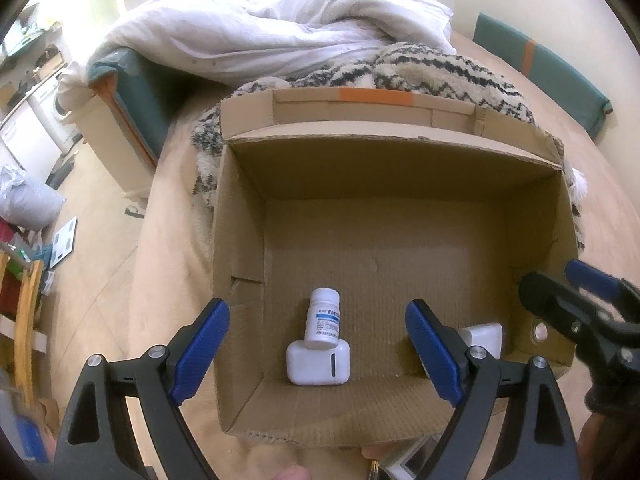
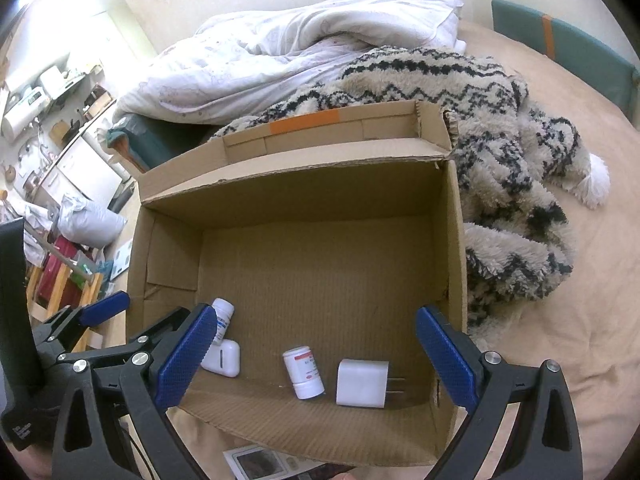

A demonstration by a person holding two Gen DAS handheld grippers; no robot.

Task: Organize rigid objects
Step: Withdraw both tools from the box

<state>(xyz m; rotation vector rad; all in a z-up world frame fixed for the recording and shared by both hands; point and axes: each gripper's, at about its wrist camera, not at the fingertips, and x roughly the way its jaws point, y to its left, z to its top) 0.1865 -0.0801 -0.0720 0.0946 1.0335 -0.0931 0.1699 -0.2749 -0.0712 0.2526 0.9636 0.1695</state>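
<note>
Left wrist view: your left hand-held gripper [image 1: 318, 354] is hanging released above the blue-label bottle [image 1: 323, 319], which is leaning on the white case [image 1: 318, 364] inside the cardboard box [image 1: 240, 240].
Right wrist view: your right hand-held gripper [image 2: 316, 360] is gaping released, holding nothing; the red-label bottle [image 2: 305, 372] and white charger [image 2: 362, 383] are lying between its fingers on the box floor.

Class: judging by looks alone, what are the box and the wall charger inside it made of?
Cardboard box: corrugated cardboard, matte brown; fluting shows on its floor and torn edges. Wall charger: probably smooth white plastic with a faint sheen, and two thin prongs that look like metal.

Black hand-held gripper [image 1: 318, 354], ribbed blue pads [image 1: 204, 340], silver screws
</note>
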